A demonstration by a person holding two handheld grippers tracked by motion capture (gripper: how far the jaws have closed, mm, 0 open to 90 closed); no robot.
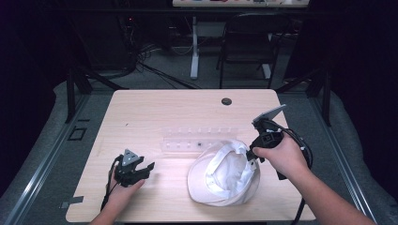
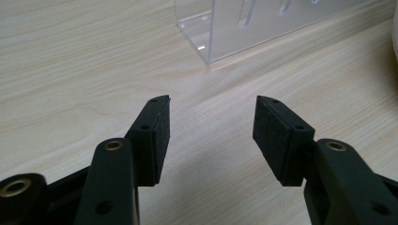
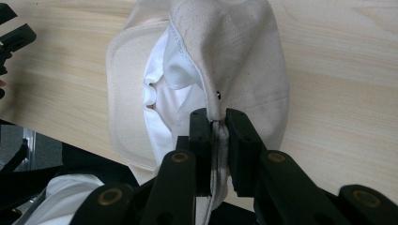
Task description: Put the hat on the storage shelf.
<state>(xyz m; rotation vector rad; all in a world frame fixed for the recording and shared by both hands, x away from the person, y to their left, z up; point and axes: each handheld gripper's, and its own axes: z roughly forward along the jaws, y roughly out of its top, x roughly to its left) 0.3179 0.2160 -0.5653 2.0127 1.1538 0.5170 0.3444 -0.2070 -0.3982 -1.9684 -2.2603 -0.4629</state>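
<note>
Pale wood counter (image 1: 141,112) across the middle of the high view, dark floor around it. White cap (image 1: 225,176) lying lower right of centre on the counter, opening turned up, lining showing; far edge of it lifted at the right. Clear plastic rack (image 1: 187,140) just behind the cap near the frame's middle, possibly touching its rim, hard to tell through the glare. Right claw (image 1: 252,154) at the cap's upper right edge, pressed together on the rim; in the right gripper view, both pads (image 3: 237,150) pinching a fold of cream fabric at lower centre, cap (image 3: 225,56) hanging away toward the top of the frame. Left claw (image 1: 146,166) at lower left of the high view, well apart from the cap, resting low over the counter; in the left gripper view, spread wide with bare wood between the pads (image 2: 274,136), corner of the rack (image 2: 220,33) at the upper middle.
</note>
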